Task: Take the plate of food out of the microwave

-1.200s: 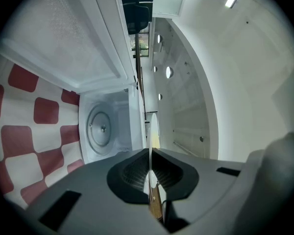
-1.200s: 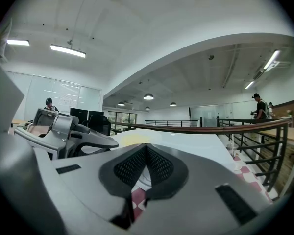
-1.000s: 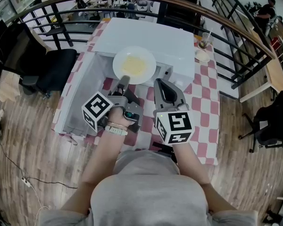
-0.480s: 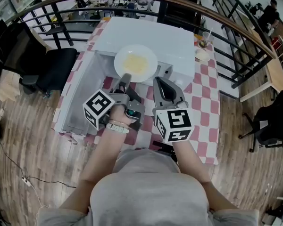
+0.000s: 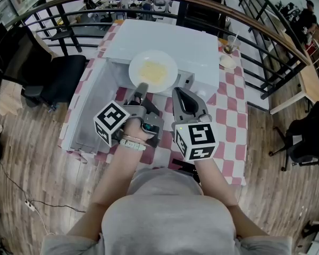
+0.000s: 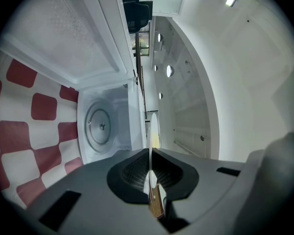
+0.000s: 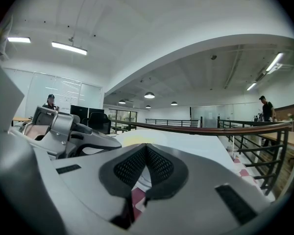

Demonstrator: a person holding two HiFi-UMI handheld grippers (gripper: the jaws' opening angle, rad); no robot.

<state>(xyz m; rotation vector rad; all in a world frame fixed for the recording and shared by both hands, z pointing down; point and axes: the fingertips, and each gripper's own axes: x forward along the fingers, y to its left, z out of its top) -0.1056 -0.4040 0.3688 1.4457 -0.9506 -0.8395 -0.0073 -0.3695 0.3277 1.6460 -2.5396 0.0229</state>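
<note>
At the upper centre of the head view, your left gripper (image 5: 141, 88) is clenched on the near rim of the plate (image 5: 171, 62). The plate is raised in front of the white microwave (image 5: 170, 39), outside its cavity. Your right gripper (image 5: 179, 92), just beside, is closed on nothing. Extraction looks done; next, I judge, you need a level carry to the bare checked tablecloth (image 5: 228, 102) at the right. The yellow food (image 5: 152, 71) is too blurred to name. The left gripper view shows the plate only edge-on, right of the bare turntable (image 6: 100, 126).
</note>
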